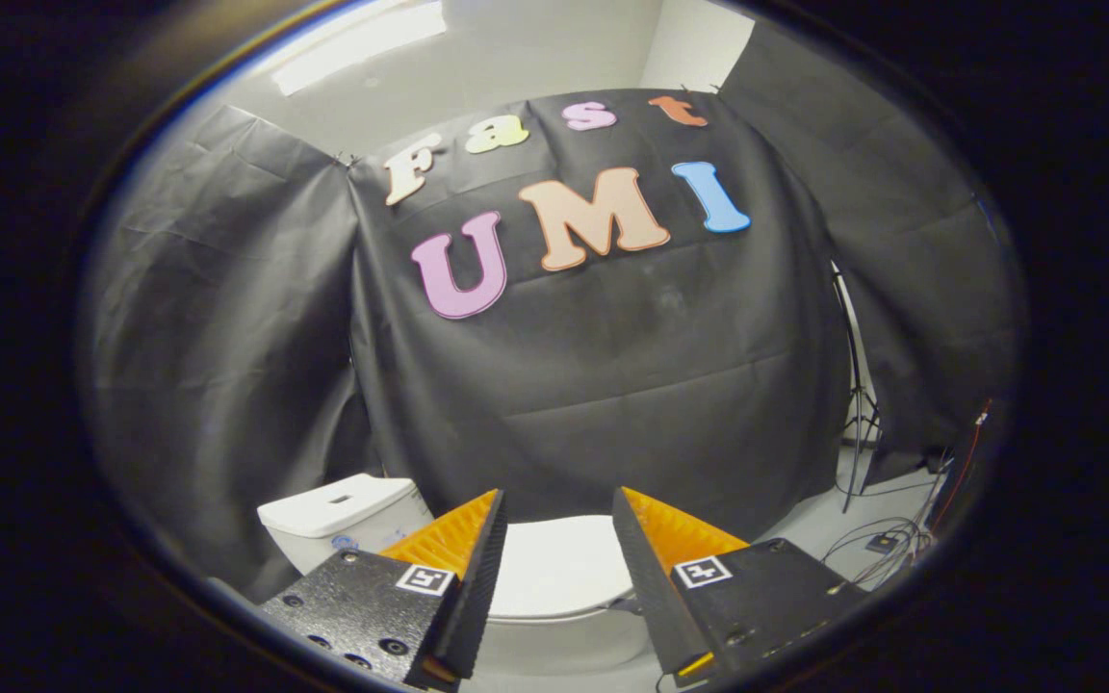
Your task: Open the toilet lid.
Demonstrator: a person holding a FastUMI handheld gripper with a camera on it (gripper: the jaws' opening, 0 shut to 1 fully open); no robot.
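A white toilet stands low in the gripper view, below the black cloth wall. Its lid (559,568) lies flat and closed, seen through the gap between my two fingers. The white cistern (343,515) sits to the left, beyond the left finger. My gripper (557,500) is open, its fingers wide apart with nothing between them, held above the lid and apart from it. Part of the bowl (564,647) shows under the lid's front rim.
Black cloth (603,385) hangs close behind the toilet. A thin light stand (858,404) rises at the right, with loose cables (887,549) on the pale floor near it.
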